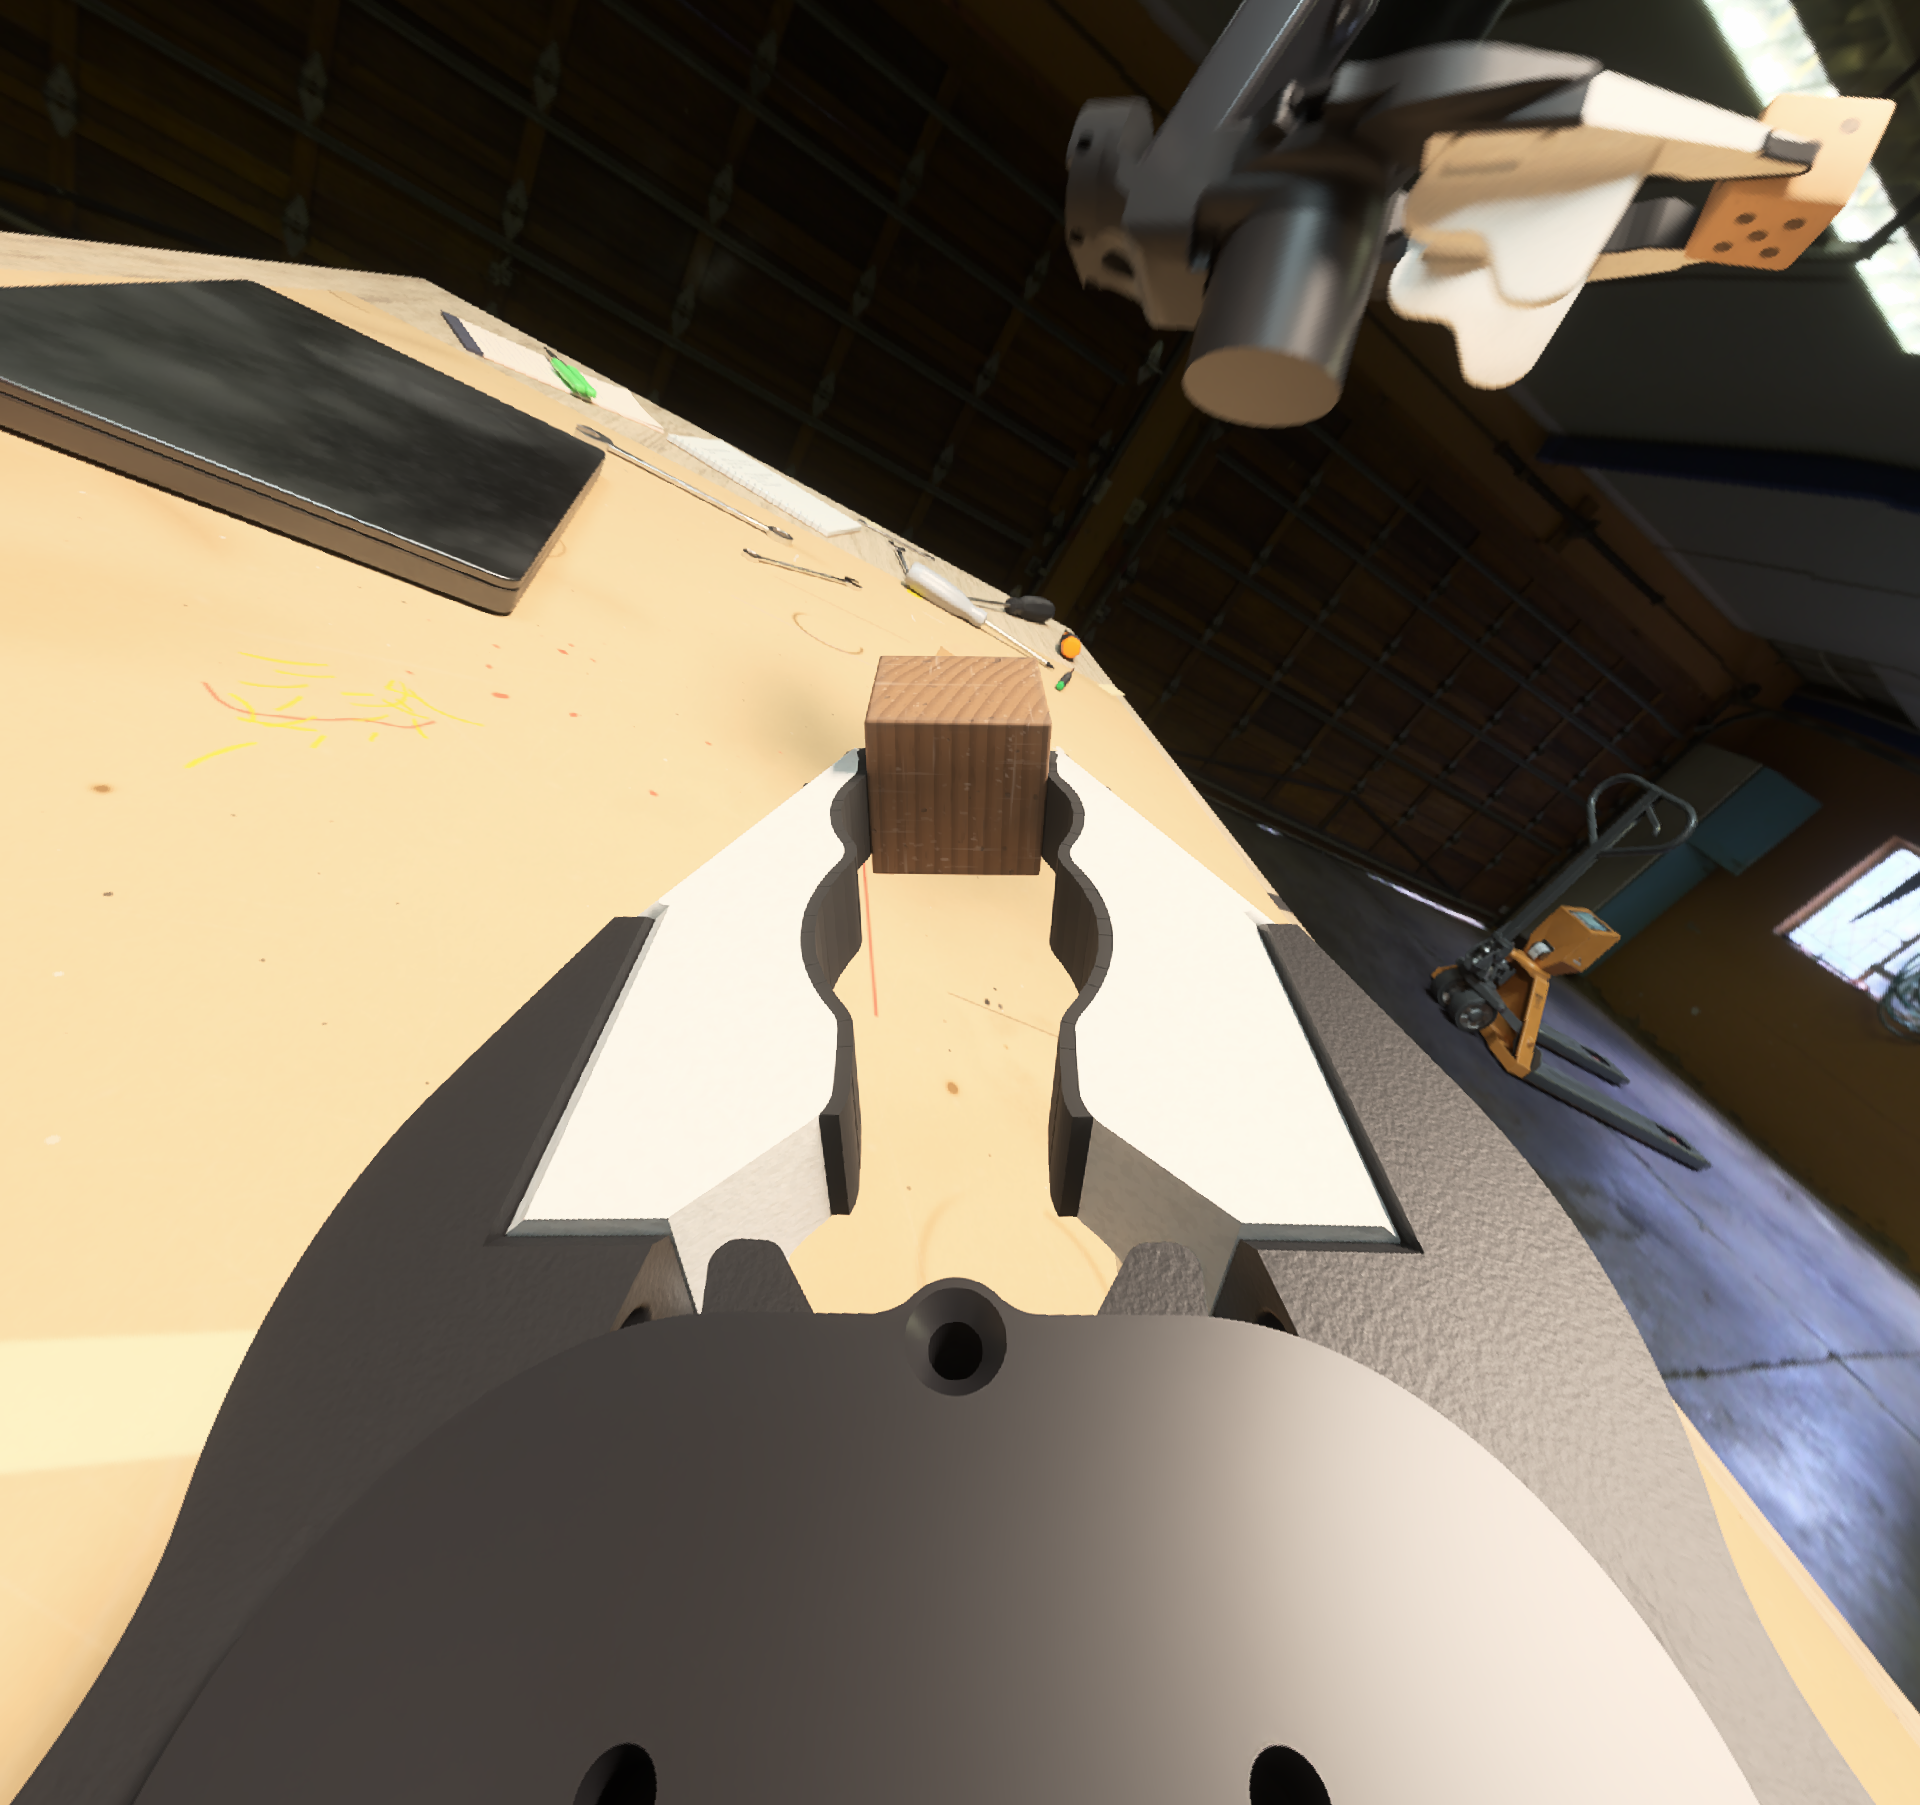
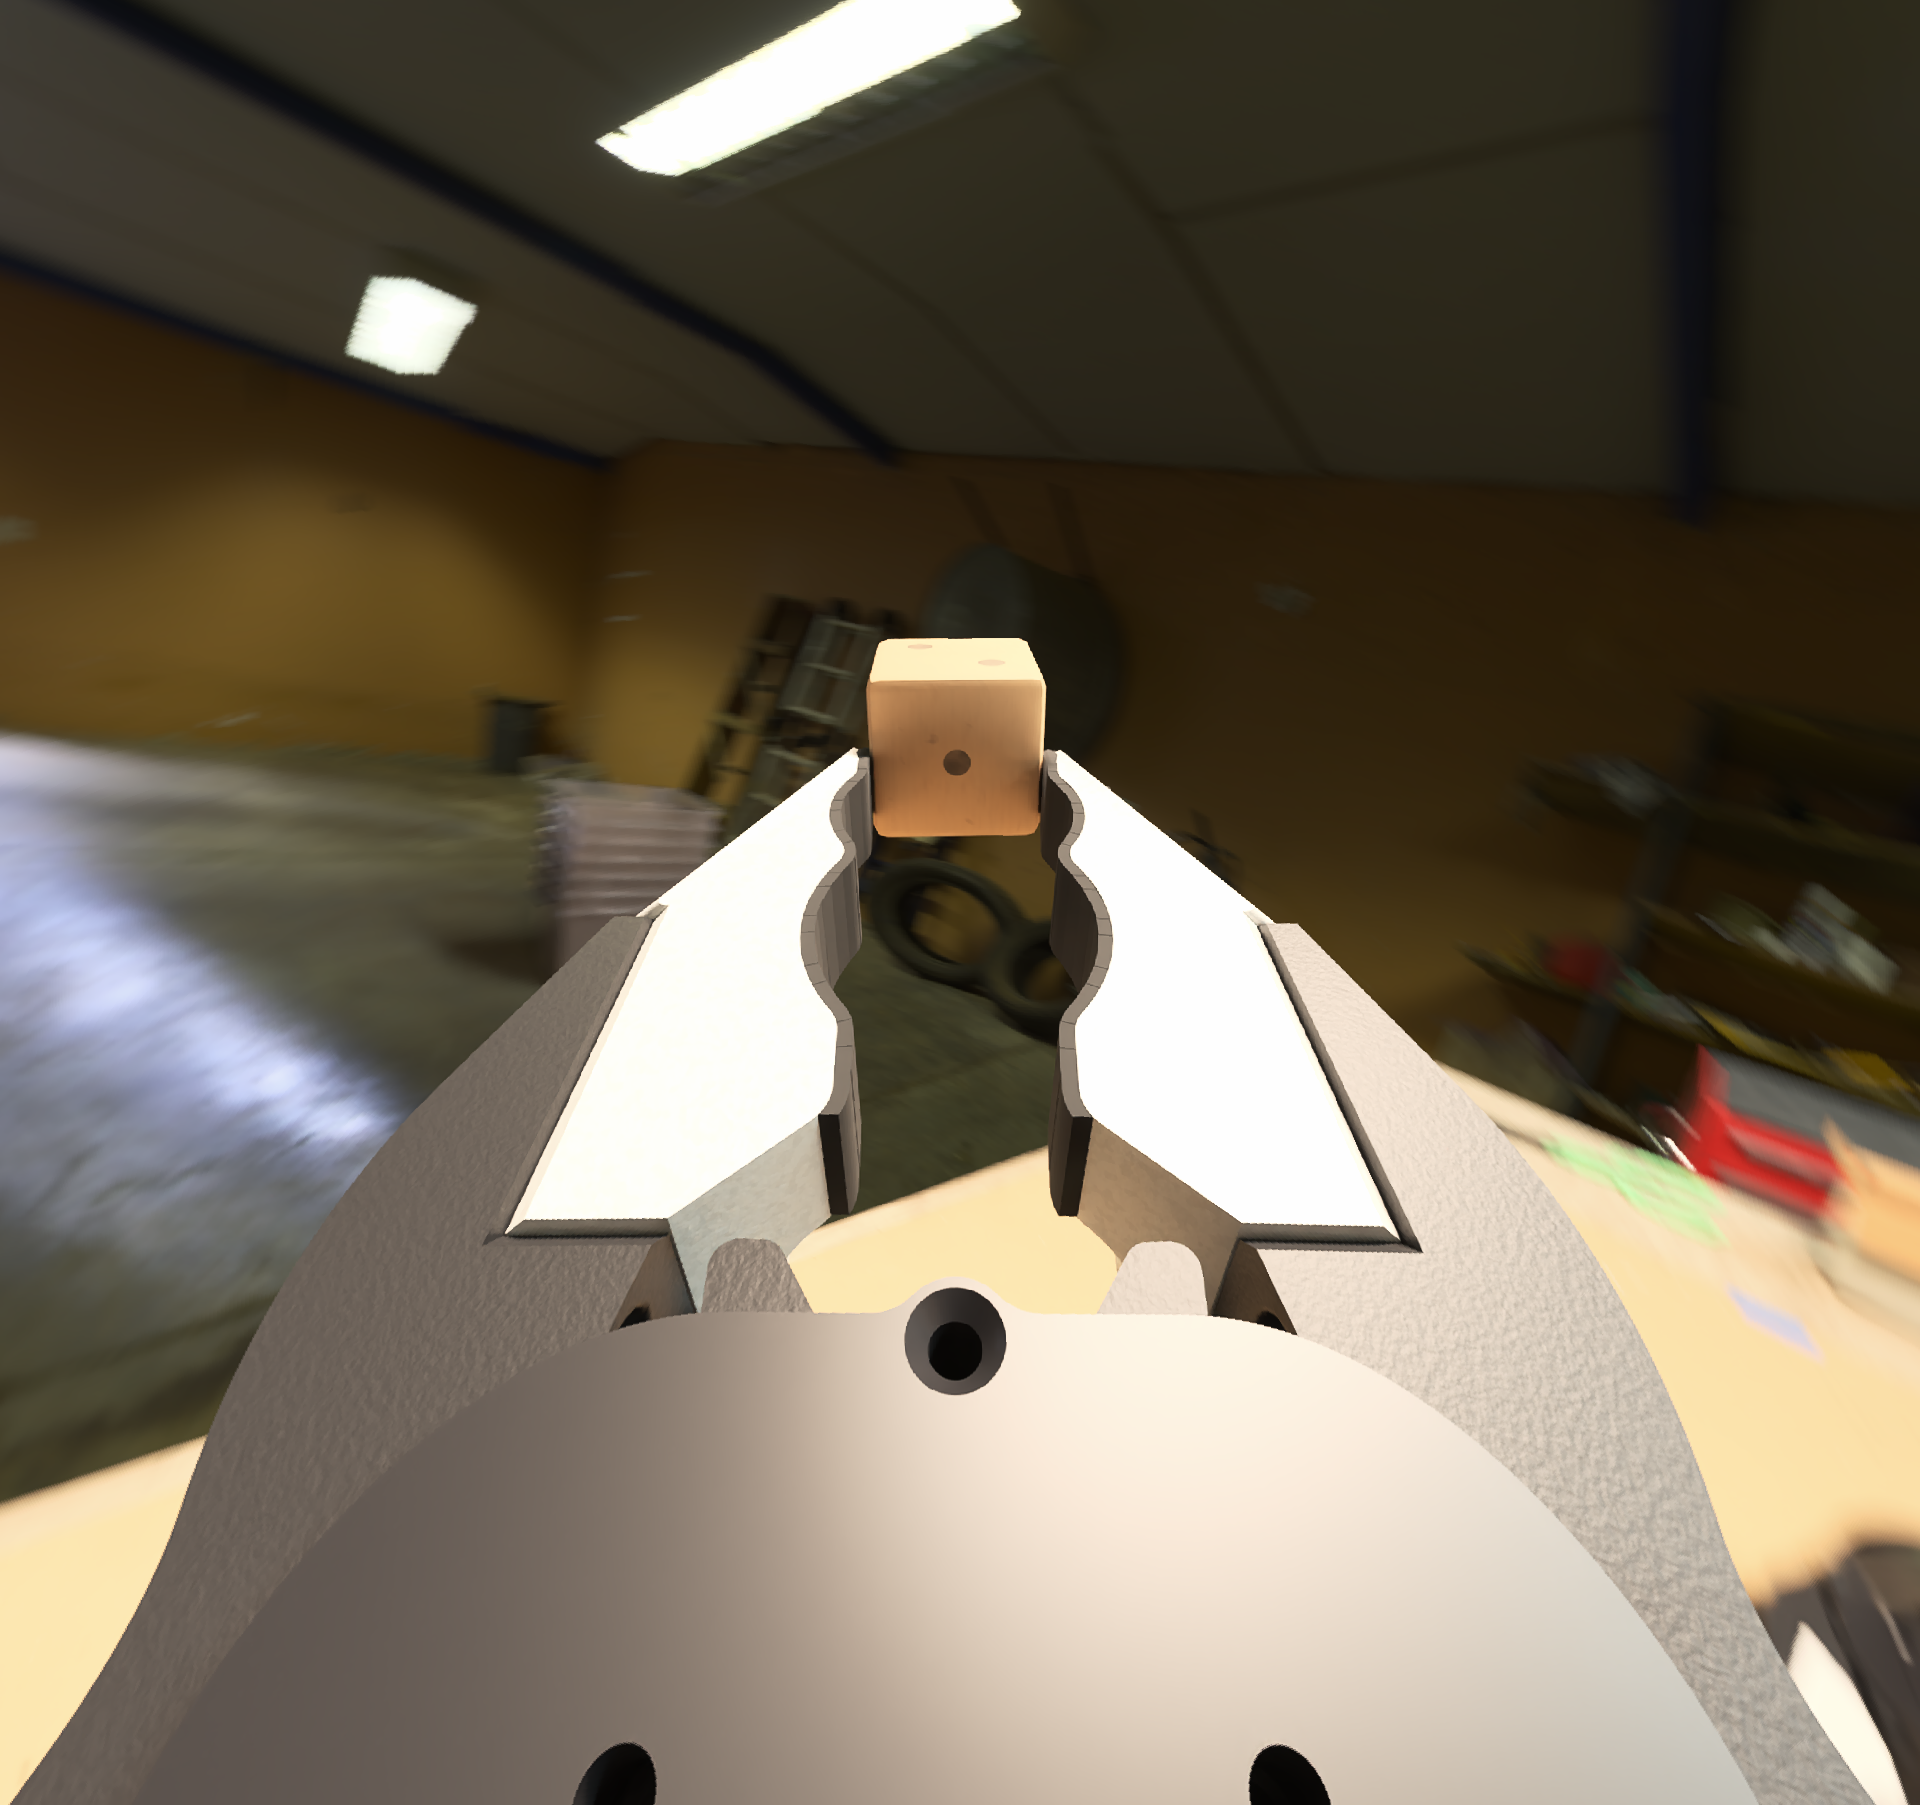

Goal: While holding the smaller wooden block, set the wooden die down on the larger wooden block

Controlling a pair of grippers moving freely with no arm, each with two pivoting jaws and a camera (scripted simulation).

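Between the two white fingertips of my left gripper (image 1: 956,799) sits the smaller wooden block (image 1: 956,768), a dark brown cube with stripes in its grain. Both tips press on its sides, so this gripper is closed tight on it. Under it I see the light wooden table (image 1: 364,924), with yellow and red scribbles (image 1: 312,706) off to the left. A flat dark grey slab (image 1: 281,425) lies farther back on the table, and some small tools (image 1: 966,597) lie near the far edge. Up high on the right side of this view I see my right gripper (image 1: 1766,186), well above the table. It is pinching the wooden die (image 1: 1766,233), a pale cube with dark dots. From my right gripper's (image 2: 956,789) own camera, the wooden die (image 2: 954,742) is squeezed between both tips, with one dot facing me. Behind it the room is blurry, with orange walls and bright ceiling lights (image 2: 821,62). I cannot see the larger wooden block in either view.
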